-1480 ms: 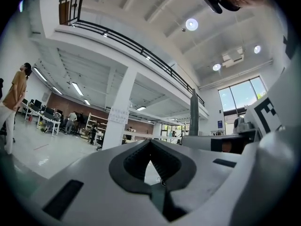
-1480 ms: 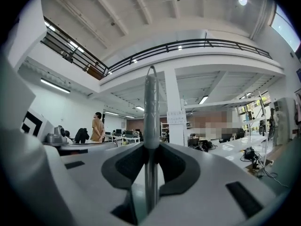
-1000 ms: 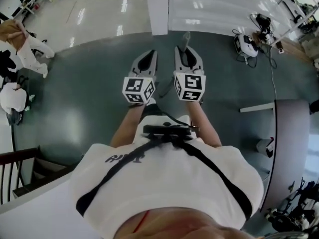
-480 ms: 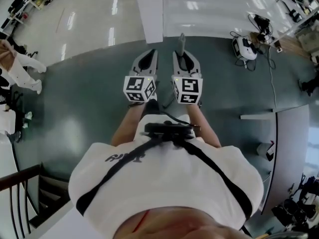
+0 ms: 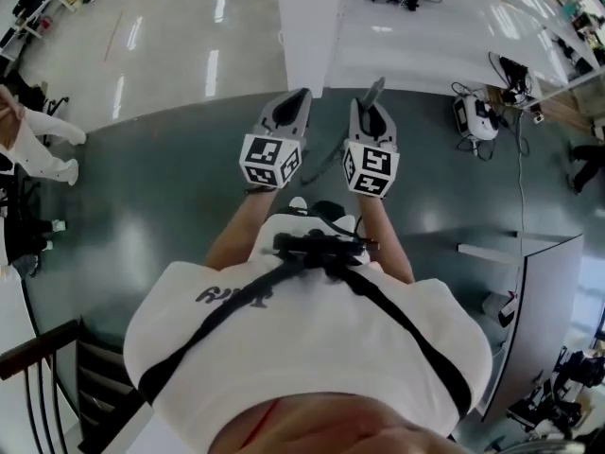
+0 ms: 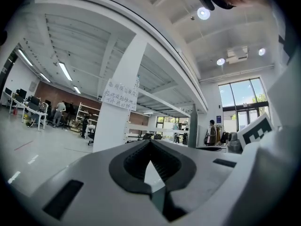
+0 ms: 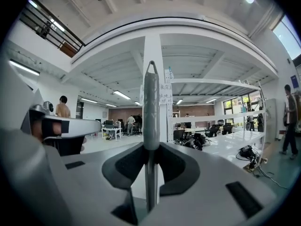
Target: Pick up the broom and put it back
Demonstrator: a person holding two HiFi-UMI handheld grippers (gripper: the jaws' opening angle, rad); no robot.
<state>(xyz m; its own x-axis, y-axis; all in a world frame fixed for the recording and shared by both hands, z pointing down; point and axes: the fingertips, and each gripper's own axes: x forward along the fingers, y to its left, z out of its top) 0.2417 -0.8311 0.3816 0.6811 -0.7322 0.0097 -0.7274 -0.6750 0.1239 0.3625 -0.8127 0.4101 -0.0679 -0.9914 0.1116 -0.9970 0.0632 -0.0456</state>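
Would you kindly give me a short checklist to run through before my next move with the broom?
1. Right hand-held gripper shut on the broom handle: ok.
2. Handle centred in its jaws: ok.
3. Left hand-held gripper shut and empty: ok.
4. Broom head free of the floor: cannot tell, out of view.
5. Clearance to the white pillar ahead: cannot tell.

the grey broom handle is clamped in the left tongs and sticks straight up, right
Not quite: the grey broom handle is clamped in the right tongs, not the left. The right gripper view shows it standing straight up between those jaws. In the left gripper view the left tongs are closed on nothing.
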